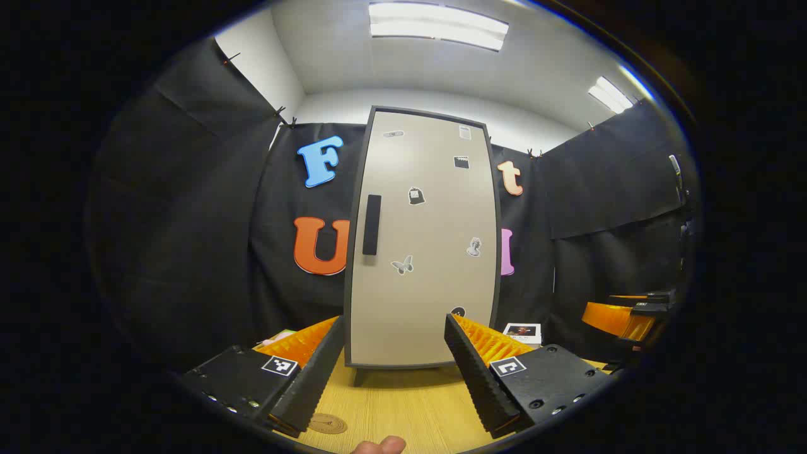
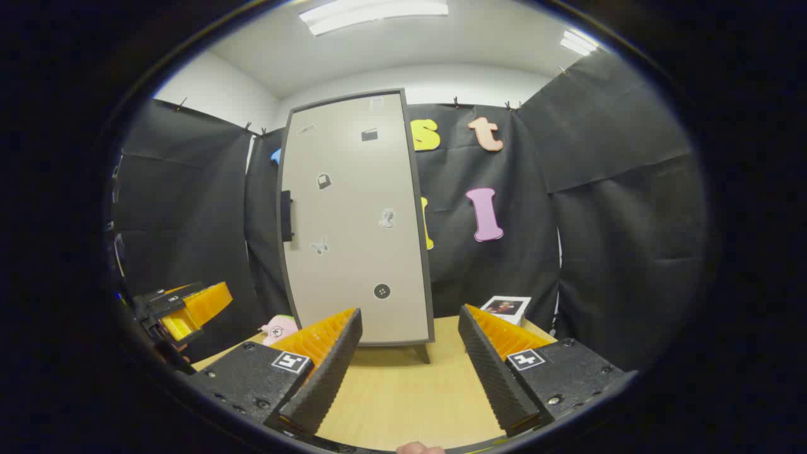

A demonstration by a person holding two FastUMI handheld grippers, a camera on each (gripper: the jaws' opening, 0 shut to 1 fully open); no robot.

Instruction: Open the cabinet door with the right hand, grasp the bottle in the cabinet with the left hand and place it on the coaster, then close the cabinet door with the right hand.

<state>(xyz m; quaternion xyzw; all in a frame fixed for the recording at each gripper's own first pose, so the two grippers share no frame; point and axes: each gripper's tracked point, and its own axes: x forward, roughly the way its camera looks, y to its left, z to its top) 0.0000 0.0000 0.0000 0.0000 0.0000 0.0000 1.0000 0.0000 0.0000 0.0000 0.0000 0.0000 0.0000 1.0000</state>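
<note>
Cabinet [image 1: 422,239]: stood upright on the worktop [image 1: 410,410], long axis vertical, front facing both grippers; a tall, flat-fronted box with a dark frame.
Door [image 2: 353,221]: shut, a smooth pale panel dotted with small stickers; what was inside the cabinet could not be seen.
Handle [image 1: 371,224]: a dark vertical bar near the door's left edge, as seen in the left gripper view.
Coaster [image 1: 327,423]: a round, brownish disc lying flat on the worktop, near the left gripper's left finger.
Worktop: light wood grain.
Left gripper [image 1: 394,372]: released, jaws wide apart, empty, pointed at the cabinet front.
Right gripper [image 2: 410,372]: released, jaws wide apart, empty, aimed at the cabinet's lower right part.
Card [image 2: 506,308]: a small white-bordered picture lying right of the cabinet.
Toy [image 2: 278,328]: a pink soft shape left of the cabinet base.
</note>
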